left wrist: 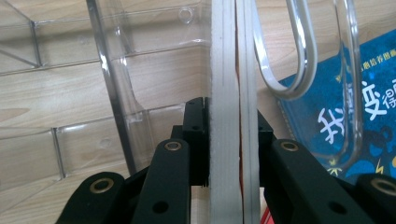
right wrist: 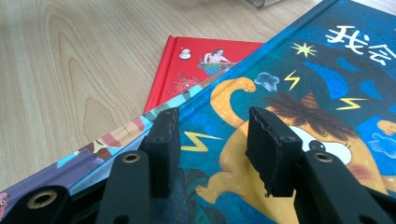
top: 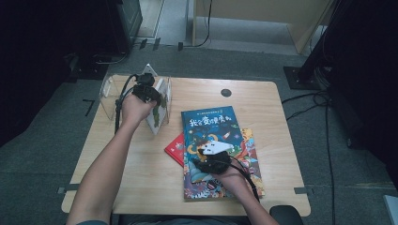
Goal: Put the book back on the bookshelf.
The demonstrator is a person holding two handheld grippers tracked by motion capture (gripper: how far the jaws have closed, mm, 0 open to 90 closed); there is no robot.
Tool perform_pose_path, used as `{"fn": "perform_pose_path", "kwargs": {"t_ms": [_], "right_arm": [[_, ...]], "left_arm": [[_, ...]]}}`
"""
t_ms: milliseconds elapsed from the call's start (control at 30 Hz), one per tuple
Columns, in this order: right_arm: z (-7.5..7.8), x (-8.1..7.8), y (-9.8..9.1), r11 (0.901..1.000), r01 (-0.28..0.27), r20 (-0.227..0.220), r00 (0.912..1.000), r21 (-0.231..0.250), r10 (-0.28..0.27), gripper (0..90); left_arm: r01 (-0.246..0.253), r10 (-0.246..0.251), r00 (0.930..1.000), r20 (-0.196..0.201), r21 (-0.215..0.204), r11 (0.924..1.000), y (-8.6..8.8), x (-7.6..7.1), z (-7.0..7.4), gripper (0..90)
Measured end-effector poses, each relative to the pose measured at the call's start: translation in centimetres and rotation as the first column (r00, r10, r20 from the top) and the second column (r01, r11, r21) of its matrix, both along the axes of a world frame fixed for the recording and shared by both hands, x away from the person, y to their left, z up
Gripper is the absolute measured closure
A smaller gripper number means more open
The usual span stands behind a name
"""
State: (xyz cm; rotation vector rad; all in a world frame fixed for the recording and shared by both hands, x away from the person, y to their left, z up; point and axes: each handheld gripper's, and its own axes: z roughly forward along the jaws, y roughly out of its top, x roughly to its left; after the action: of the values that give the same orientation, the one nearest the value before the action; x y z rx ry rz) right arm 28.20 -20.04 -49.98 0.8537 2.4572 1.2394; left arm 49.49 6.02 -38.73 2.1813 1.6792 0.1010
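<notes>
The left tongs (left wrist: 229,144) are closed on the edge of a white book (left wrist: 231,93), which stands upright at the clear plastic rack (top: 109,93) near the far left corner of the counter (top: 141,187); in the left gripper view the pads press on both faces of what looks like two thin volumes held together. To seat it well, the book should stay vertical and slide down between the rack's wire dividers (left wrist: 289,70) rather than ride on top of one, with the grip kept until the lower edge rests on the base.

The right tongs (right wrist: 215,154) stand partly open with nothing between them, hovering just over the blue book (top: 213,131) on top of the stack near the middle of the counter. Beneath it lie another picture book (top: 251,159) and a red book (top: 176,149). It would help to hold that stack steady.

The blue cover bears large white Chinese characters; "我" is readable, the remaining characters and the small print above them are too blurred.
</notes>
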Motion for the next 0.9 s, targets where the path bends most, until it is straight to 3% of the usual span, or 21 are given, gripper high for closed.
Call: {"fn": "perform_pose_path", "kwargs": {"t_ms": [300,900], "right_arm": [[0.0,0.0,0.0,1.0,0.0,0.001,1.0,0.001,0.0,54.6],[0.0,0.1,0.0,1.0,0.001,-0.002,1.0,0.001,-0.001,54.8]], "left_arm": [[-0.012,0.012,0.9999,-0.003,-0.013,0.9998,-0.2,0.8,-0.3,75.8],[-0.018,0.018,0.9998,0.009,-0.015,0.9997,-0.2,1.2,-0.7,74.8]]}}
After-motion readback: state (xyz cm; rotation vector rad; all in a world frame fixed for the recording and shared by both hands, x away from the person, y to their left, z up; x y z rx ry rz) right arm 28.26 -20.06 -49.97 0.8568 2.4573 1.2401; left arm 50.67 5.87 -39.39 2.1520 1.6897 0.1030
